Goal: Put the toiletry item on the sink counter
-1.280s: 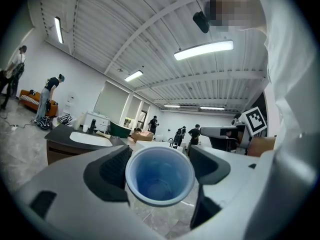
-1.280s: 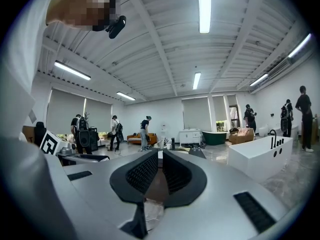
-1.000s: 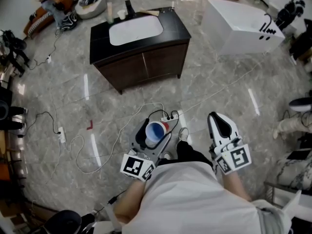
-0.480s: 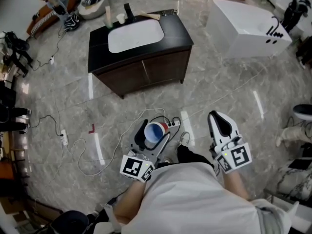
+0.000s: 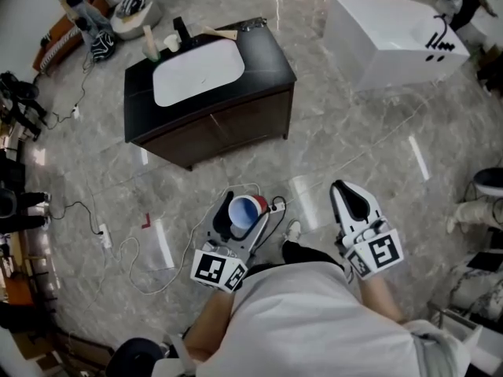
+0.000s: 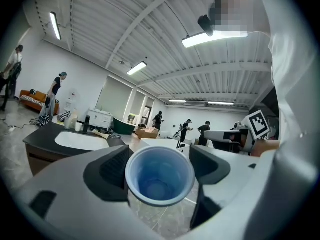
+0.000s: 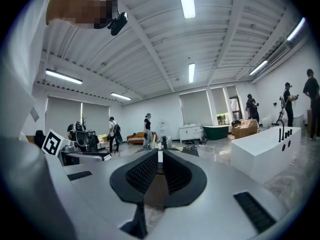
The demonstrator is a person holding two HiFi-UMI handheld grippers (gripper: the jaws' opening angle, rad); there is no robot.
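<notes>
Grey marble floor fills the room, with the dark sink counter [image 5: 266, 47] standing well ahead of the person. Well short of that counter, the left gripper [image 5: 238, 218] has its jaws spread wide and clamped on either side of a plastic cup [image 6: 159, 176]. The cup is blue inside and red outside, and its open mouth is turned back toward the person. The right gripper [image 5: 352, 204], farther right of the counter than the left one, has its jaws pressed together with nothing between them. A power strip [image 5: 276, 206] and loose cables lie on the floor between the cup and the counter. A white basin [image 5: 196, 71] is set in the counter, and a black faucet [image 5: 181, 31] and small containers stand along its far edge. To the counter's right stands a white bathtub [image 5: 385, 34].
</notes>
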